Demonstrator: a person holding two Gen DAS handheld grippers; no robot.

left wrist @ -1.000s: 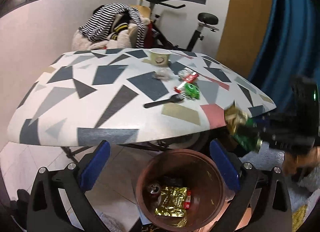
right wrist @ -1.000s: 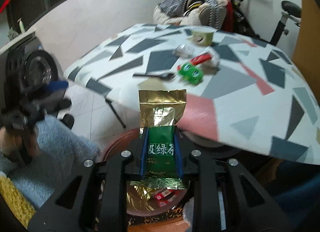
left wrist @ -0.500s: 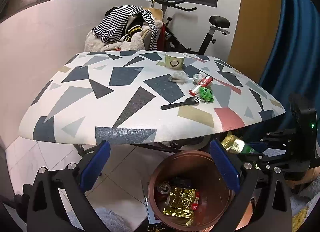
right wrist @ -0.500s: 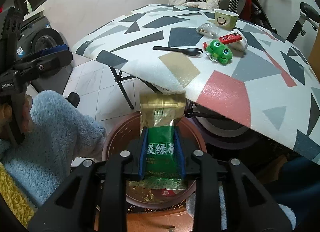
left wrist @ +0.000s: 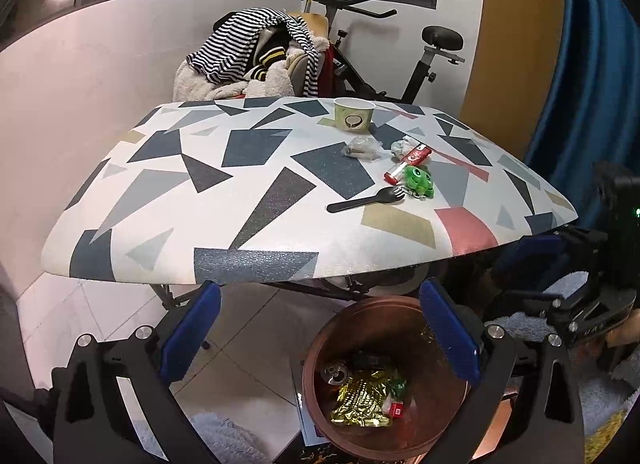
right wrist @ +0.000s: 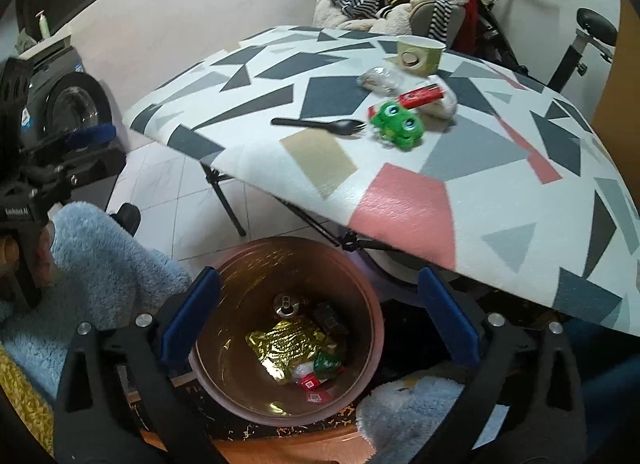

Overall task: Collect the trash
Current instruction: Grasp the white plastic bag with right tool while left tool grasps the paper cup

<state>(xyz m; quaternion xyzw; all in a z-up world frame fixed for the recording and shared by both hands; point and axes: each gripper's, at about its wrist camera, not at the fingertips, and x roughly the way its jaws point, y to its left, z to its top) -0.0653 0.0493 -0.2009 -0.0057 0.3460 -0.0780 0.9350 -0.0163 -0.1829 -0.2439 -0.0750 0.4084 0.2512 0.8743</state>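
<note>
Both tools are spread wide open with nothing between the pads. The right tool (right wrist: 318, 328) hangs right over the brown bin (right wrist: 372, 312), which sits on the floor just under the edge of the bench (right wrist: 500, 200). Down in the bin there's a crumpled gold foil packet (right wrist: 286, 346), a green wrapper (right wrist: 329, 362) touching it, a small red wrapper (right wrist: 309, 383) and a drink can (right wrist: 286, 301) at the far side. So that trash lies straight below and between the right tool's blue pads (right wrist: 192, 314).

The left tool (left wrist: 320, 336) is also open, aimed at the bench edge, with the same bin (left wrist: 320, 360) low and to the right, partly behind its right-side pad (left wrist: 450, 334). You can see the right tool (left wrist: 568, 284) poking in from the right edge in that view.

Up on the bench, well apart from both tools: a black spork (right wrist: 318, 125), a green frog toy (right wrist: 396, 126) just beside the spork's tines, a red wrapper (right wrist: 420, 95) behind the frog, a clear crumpled bag (right wrist: 378, 78), and a paper cup (right wrist: 420, 54) farthest back. There's a white crumpled thing (right wrist: 446, 102) right next to the red wrapper, can't tell what it is
</note>
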